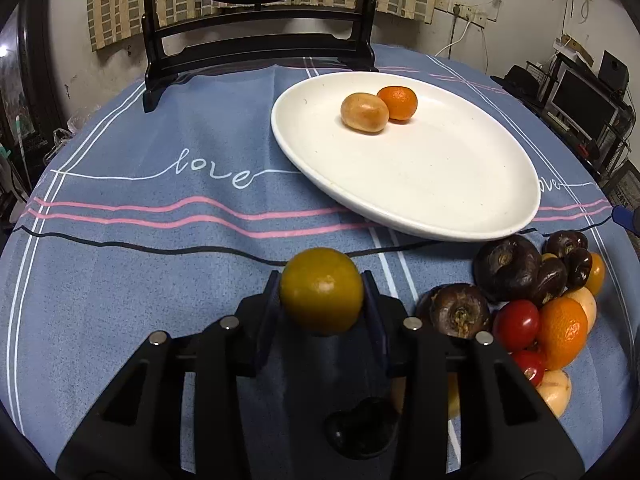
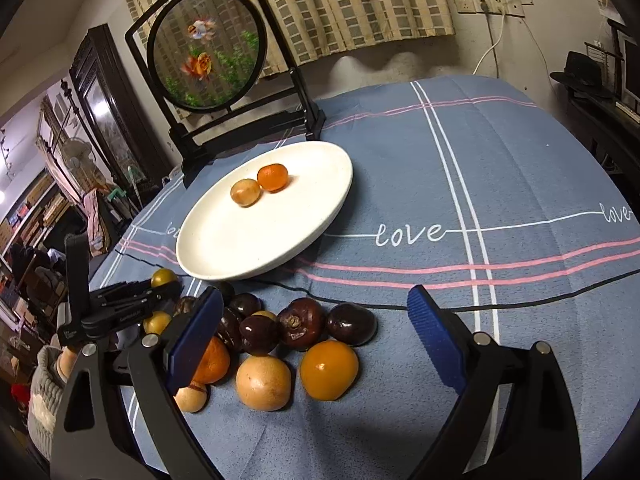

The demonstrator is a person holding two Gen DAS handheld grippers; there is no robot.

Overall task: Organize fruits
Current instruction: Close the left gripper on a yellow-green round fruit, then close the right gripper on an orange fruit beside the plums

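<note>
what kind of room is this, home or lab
Most likely a lived-in home room. A blue "love" tablecloth covers the table, a round goldfish screen in a black stand sits by a checked curtain, and cluttered shelves line one side.

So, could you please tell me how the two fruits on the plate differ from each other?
The tangerine is bright orange and roundish; the tan fruit is pale brown and more oval. The tangerine has dimpled skin, while the tan fruit looks smooth and glossy. The tangerine lies farther from the left claw's camera, the tan fruit nearer. Both sit touching on the white plate.

Goldfish screen (image 2: 207, 49), black hat (image 2: 581, 73)
</note>
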